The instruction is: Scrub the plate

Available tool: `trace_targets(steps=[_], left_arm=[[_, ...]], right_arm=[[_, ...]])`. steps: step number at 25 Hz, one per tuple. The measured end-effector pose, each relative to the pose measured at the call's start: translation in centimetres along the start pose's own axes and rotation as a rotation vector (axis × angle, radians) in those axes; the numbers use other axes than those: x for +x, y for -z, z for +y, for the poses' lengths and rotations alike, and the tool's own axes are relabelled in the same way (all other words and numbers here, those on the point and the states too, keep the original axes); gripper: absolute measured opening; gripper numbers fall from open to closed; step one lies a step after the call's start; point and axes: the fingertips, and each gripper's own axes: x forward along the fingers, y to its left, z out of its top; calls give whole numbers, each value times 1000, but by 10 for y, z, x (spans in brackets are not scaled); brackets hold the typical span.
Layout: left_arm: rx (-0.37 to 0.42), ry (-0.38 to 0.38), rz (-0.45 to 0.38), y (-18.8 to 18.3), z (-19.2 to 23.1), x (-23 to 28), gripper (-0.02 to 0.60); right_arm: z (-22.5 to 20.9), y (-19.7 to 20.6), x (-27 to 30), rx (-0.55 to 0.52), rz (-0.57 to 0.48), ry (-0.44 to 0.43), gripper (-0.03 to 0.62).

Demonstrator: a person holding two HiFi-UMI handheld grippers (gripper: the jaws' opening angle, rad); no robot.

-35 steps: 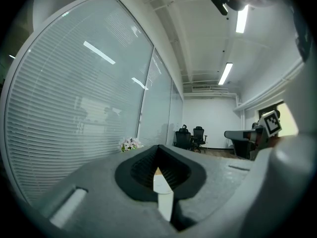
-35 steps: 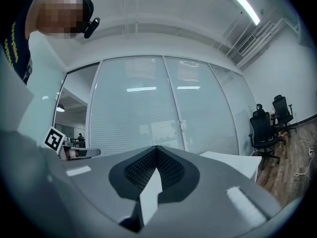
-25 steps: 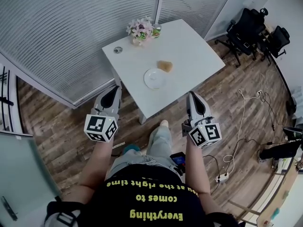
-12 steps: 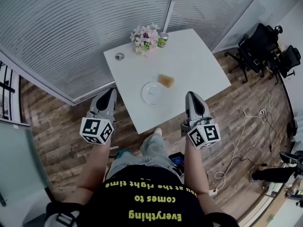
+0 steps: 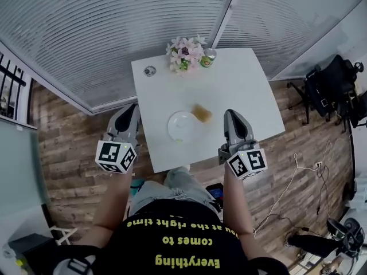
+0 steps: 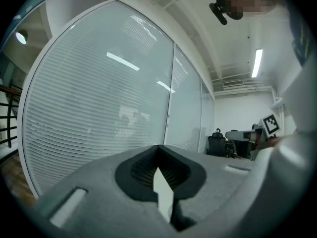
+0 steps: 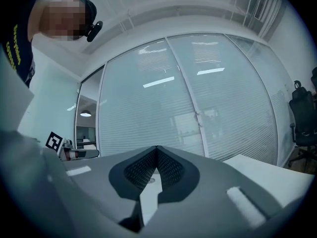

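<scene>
Both the left gripper (image 5: pixel 130 110) and right gripper (image 5: pixel 233 117), jaws closed and empty, have neared the table (image 5: pixel 243 90), with the plate (image 5: pixel 183 126) now at twelve o'clock between them.

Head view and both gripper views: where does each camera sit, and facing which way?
Head view: on the head, steeply down at table, plate; arms, left gripper, right gripper show.
Left gripper view: on that gripper, level toward the blinds; shut jaws show.
Right gripper view: same, toward blinds, table edge.
All share the blinds.
</scene>
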Motion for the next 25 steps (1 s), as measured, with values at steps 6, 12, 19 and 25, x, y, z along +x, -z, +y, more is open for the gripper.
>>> trace_targets(steps=[6, 12, 19, 25], left_arm=[[14, -81, -2, 1, -6, 11, 0], [13, -129, -14, 0, -13, 25, 0], [11, -154, -42, -1, -22, 39, 0], [13, -182, -47, 0, -25, 46, 0]], right_arm=[[-24, 7, 19, 24, 26, -77, 5], [-38, 6, 34, 40, 21, -143, 5], [-49, 3, 38, 27, 28, -197, 5], [-62, 6, 42, 29, 42, -220, 5]])
